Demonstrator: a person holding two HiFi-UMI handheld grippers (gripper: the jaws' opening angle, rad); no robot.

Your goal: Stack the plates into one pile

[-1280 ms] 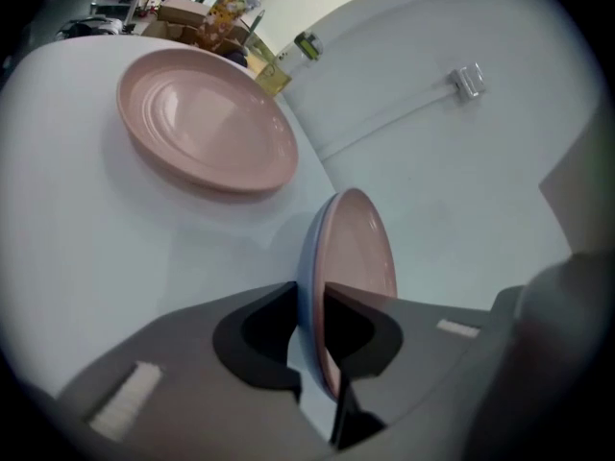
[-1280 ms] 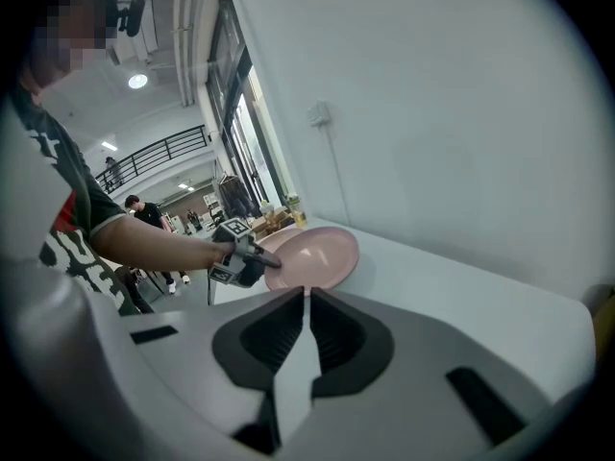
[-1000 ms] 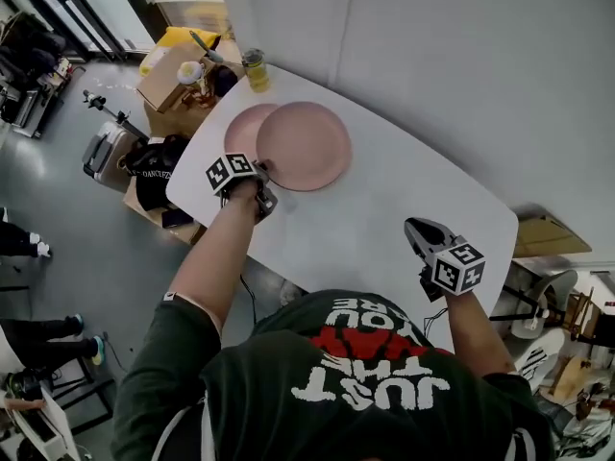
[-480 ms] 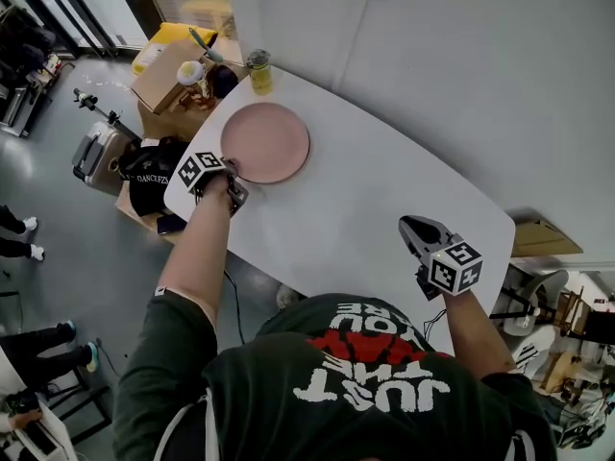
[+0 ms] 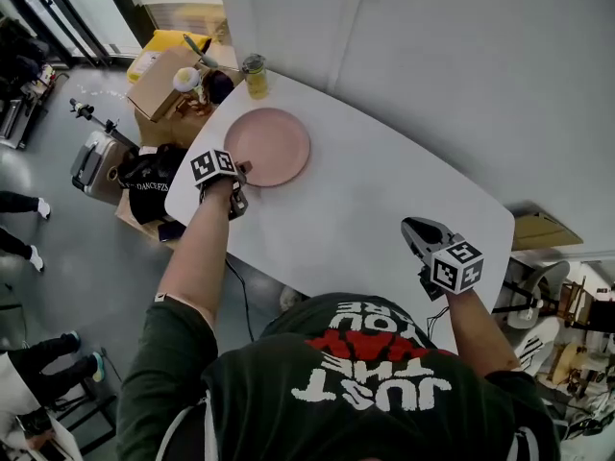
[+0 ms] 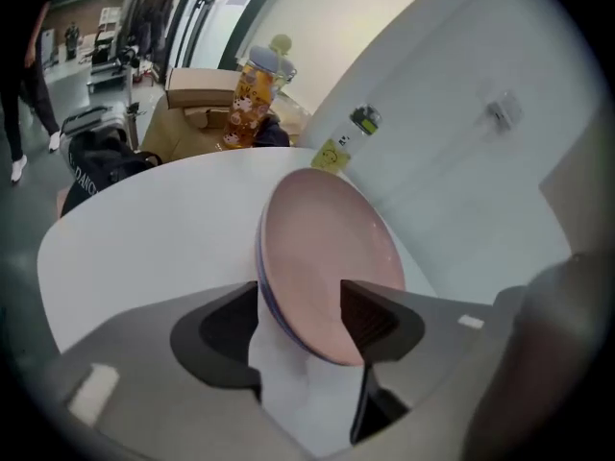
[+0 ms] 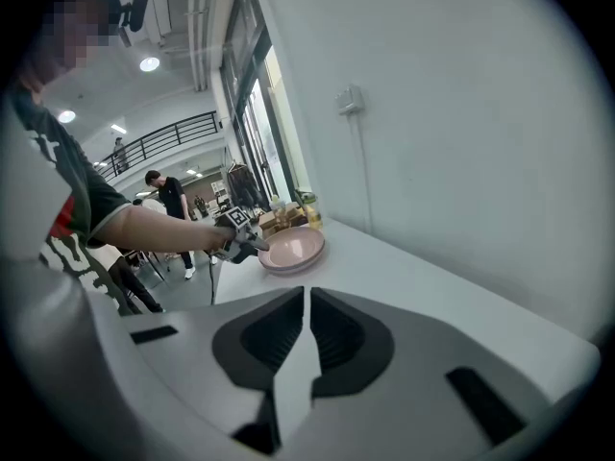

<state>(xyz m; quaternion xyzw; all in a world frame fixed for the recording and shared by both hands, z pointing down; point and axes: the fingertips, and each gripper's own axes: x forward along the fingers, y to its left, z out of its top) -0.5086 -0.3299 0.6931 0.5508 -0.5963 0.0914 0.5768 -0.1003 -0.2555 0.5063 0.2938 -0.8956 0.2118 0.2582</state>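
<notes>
White table [image 5: 384, 209], grey wall behind, cluttered floor off its left end.

Pile [image 5: 269, 147]: two pink plates, one on the other, edges nearly flush. It sits at the table's left end, near the edge.

Left gripper [image 6: 300, 301]: at the pile's near rim, jaws opening. The rim lies between them, but the pads no longer seem to press on it. Nothing is carried.

Right gripper [image 5: 415, 229]: well apart from the pile, over the table's near right part, jaws closed together on nothing.

Bottle [image 5: 255, 73]: upright near the pile's far side, not touching it.

Risk (judgement): the rim is not yet clear of the left jaws. A pull sideways or upward now could catch the top plate on a pad and drag it off centre or tip it. A forward nudge could push the pile toward the bottle.

Versus a second ago: the top plate then lay offset to the right, only overlapping the lower one, with the left jaws clamped on its rim. It now sits squarely on top and the grip is letting go. The right gripper shows no change.
</notes>
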